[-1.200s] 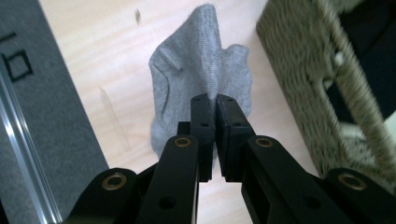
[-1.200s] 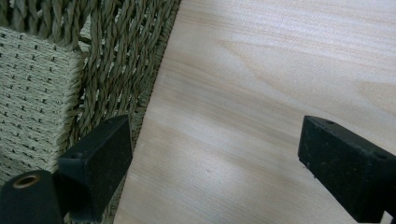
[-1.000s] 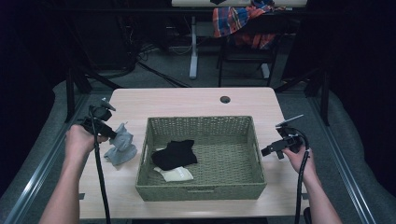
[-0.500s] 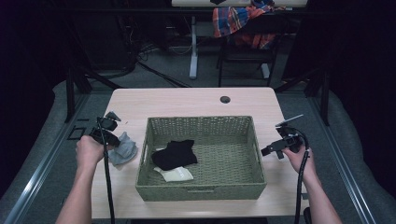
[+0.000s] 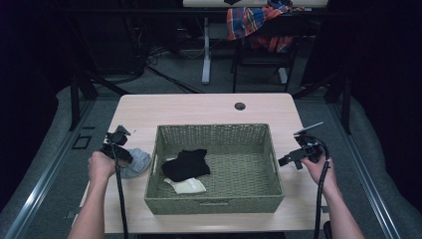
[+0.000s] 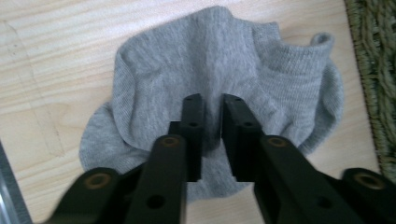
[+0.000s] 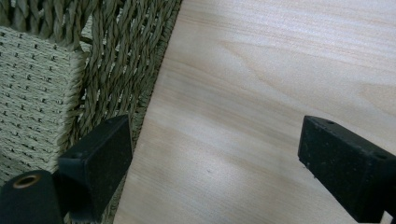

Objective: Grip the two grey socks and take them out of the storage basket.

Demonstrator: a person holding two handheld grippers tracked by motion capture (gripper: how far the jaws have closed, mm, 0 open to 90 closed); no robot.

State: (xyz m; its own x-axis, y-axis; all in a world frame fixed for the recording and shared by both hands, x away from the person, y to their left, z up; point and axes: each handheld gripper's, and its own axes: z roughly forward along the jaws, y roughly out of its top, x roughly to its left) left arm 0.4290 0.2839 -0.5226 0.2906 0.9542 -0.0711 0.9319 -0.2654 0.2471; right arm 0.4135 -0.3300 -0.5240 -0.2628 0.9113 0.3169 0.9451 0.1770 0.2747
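Grey sock pinched in fold by left gripper, jaws nearly together on fabric; sock lies on table beneath gripper, just beside wicker basket. Right gripper held with jaws wide apart, nothing between, over bare wood just beside basket's far wall. Black sock and white sock already seen inside basket; judged: two stowed, grey one left to lift over. Pale wood tabletop; dark room, plaid cloth draped behind.
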